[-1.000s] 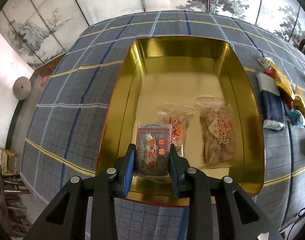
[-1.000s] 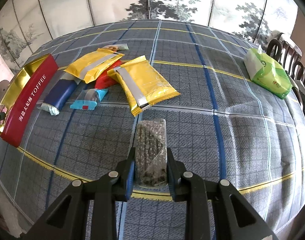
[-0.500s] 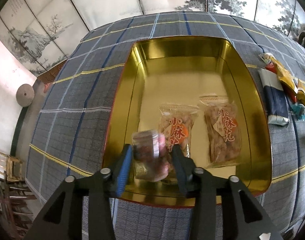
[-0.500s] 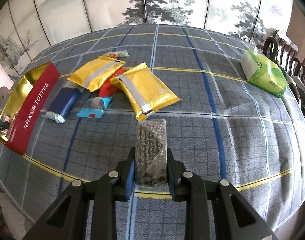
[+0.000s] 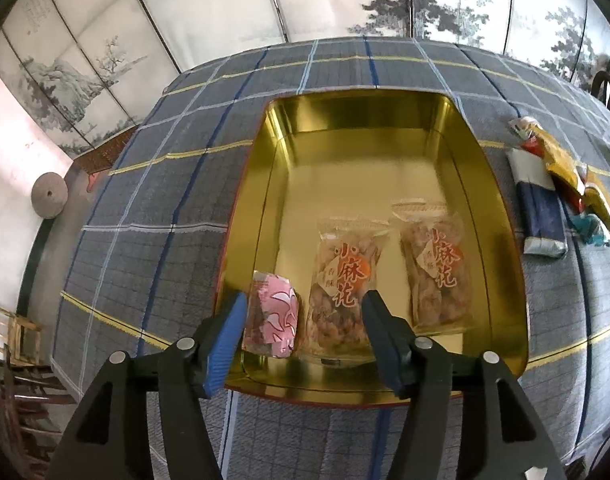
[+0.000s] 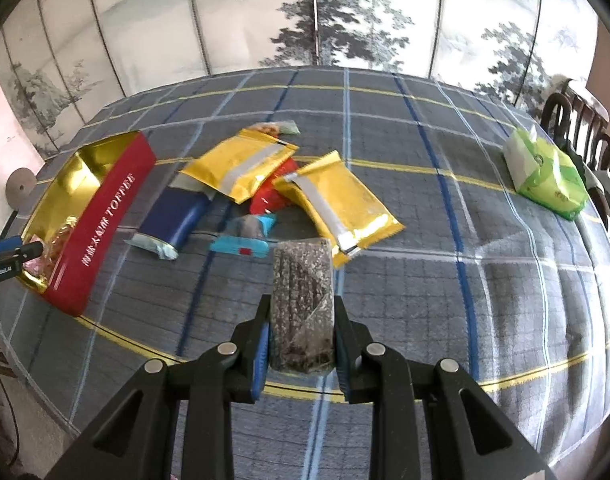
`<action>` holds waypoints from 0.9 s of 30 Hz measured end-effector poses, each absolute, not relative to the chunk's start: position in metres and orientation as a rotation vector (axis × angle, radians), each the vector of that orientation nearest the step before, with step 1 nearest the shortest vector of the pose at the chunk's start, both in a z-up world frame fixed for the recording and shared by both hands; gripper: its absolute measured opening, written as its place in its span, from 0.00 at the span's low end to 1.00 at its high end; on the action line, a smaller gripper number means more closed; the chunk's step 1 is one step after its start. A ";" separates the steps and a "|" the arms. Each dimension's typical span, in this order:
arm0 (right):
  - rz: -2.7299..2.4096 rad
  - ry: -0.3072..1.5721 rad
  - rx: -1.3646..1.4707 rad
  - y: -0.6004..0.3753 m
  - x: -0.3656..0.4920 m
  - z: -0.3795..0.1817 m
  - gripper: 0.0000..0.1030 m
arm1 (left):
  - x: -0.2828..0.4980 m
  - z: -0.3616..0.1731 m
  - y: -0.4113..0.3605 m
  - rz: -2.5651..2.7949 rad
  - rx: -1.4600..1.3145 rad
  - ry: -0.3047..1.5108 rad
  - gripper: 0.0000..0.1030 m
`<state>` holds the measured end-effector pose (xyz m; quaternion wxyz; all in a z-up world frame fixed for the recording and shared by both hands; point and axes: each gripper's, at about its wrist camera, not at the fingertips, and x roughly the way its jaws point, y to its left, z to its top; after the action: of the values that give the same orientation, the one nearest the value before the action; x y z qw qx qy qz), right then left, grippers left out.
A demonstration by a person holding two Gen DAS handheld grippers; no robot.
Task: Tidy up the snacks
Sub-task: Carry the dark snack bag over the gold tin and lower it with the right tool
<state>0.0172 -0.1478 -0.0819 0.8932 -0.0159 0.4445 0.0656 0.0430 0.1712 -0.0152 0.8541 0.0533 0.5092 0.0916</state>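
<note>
A gold tin tray (image 5: 481, 184) with a red outer wall (image 6: 101, 220) sits on the checked tablecloth. Inside it lie two clear bags of twisted fried snacks (image 5: 341, 284) (image 5: 437, 264) and a small pink-and-white packet (image 5: 273, 316) at the near left corner. My left gripper (image 5: 303, 308) hovers over that corner, its jaws opening, the packet lying free next to the left pad. My right gripper (image 6: 301, 324) is shut on a clear packet of dark seeded sticks (image 6: 303, 296), held above the cloth.
Loose snacks lie right of the tray: two yellow packs (image 6: 241, 168) (image 6: 337, 200), a red one (image 6: 273, 196), a navy one (image 6: 173, 220) and a small blue one (image 6: 245, 236). A green tissue pack (image 6: 545, 176) sits far right. Chairs stand at the right edge.
The left gripper's jaws spread and let go of the small packet, which dropped into the tray's near left corner, pink side up. The right gripper lifted slightly with its seeded packet.
</note>
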 end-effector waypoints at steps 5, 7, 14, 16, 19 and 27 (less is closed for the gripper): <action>0.168 0.909 -0.038 -0.133 0.019 -0.076 0.26 | 0.039 -0.010 0.169 0.185 0.095 1.055 0.61; 0.188 0.904 -0.046 -0.125 0.019 -0.073 0.26 | 0.038 -0.008 0.169 0.179 0.084 1.051 0.63; 0.281 0.883 -0.083 -0.083 0.022 -0.063 0.26 | 0.029 0.001 0.171 0.181 0.030 1.042 0.75; 0.310 0.878 -0.094 -0.071 0.023 -0.060 0.26 | 0.026 0.005 0.172 0.184 0.014 1.039 0.77; 0.365 0.870 -0.108 -0.047 0.023 -0.055 0.26 | 0.021 0.010 0.176 0.194 -0.006 1.027 0.80; 0.473 0.854 -0.125 0.005 0.024 -0.048 0.26 | 0.004 0.025 0.200 0.255 -0.079 0.999 0.86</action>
<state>0.0237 0.0052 -0.0481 0.8813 -0.0602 0.4101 0.2268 0.0039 0.1995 0.0246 0.8693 -0.0376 0.4775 0.1217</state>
